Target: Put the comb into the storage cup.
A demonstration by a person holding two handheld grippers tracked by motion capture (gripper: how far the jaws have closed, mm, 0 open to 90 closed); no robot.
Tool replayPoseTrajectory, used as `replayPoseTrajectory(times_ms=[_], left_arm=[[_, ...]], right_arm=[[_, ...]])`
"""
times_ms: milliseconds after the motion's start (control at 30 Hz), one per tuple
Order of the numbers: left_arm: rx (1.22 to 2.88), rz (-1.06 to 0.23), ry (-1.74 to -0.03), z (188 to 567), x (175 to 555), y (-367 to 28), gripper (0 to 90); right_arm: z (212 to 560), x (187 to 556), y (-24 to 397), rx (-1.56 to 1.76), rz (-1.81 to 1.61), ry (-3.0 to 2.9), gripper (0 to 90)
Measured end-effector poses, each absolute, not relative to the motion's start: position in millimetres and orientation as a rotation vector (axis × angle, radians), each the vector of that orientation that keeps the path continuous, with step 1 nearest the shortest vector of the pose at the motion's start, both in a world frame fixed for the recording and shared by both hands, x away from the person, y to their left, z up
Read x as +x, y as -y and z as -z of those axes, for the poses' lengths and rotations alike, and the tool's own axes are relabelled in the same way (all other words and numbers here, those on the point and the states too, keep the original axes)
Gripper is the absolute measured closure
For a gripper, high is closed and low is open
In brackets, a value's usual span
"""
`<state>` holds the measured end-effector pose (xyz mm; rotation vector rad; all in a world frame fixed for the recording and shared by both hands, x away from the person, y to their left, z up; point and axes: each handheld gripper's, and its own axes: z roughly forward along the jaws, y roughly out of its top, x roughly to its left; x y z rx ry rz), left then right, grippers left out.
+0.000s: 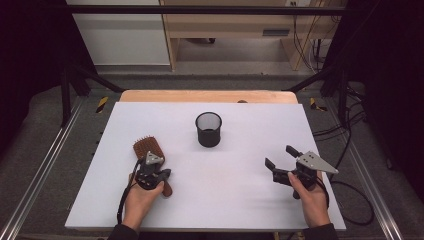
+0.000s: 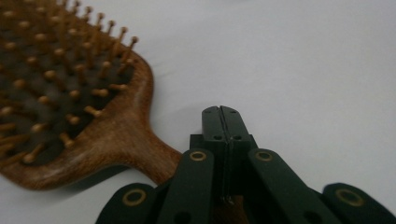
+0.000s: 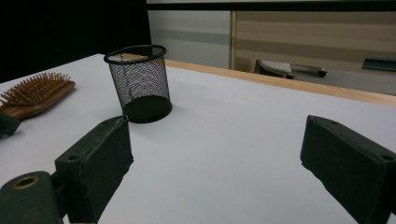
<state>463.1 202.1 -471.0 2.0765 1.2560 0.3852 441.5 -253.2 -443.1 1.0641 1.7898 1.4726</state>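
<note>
A wooden paddle hairbrush (image 1: 144,147) lies bristles up at the table's left, its handle running back toward the person. My left gripper (image 1: 155,167) hovers over that handle. In the left gripper view its jaws (image 2: 221,113) are pressed together with nothing between the tips, just right of the hairbrush (image 2: 79,93) neck, and the handle passes underneath the linkage. My right gripper (image 1: 281,159) is held at the table's right, jaws spread wide and empty (image 3: 219,158). A black mesh cup (image 1: 208,129) stands upright in the middle, seen ahead-left as the mesh cup (image 3: 138,84).
The white tabletop (image 1: 235,195) stretches between the two hands, with a wooden edge (image 1: 207,96) at the far side. Black frame bars and cables run along both sides of the table. In the right gripper view, the hairbrush (image 3: 35,95) lies far left.
</note>
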Motion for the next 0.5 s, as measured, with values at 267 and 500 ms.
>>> replayPoseTrajectory(times_ms=[267,500], left_arm=[[2.075,-0.389,-1.281,472,458,-223,90.0],[2.076,-0.410,-1.295,469,457,-237,90.0]], right_arm=[[443,441,254,1.075,-1.485,-1.789,9.1],[443,441,254,1.076,-1.489,-1.791,9.2]])
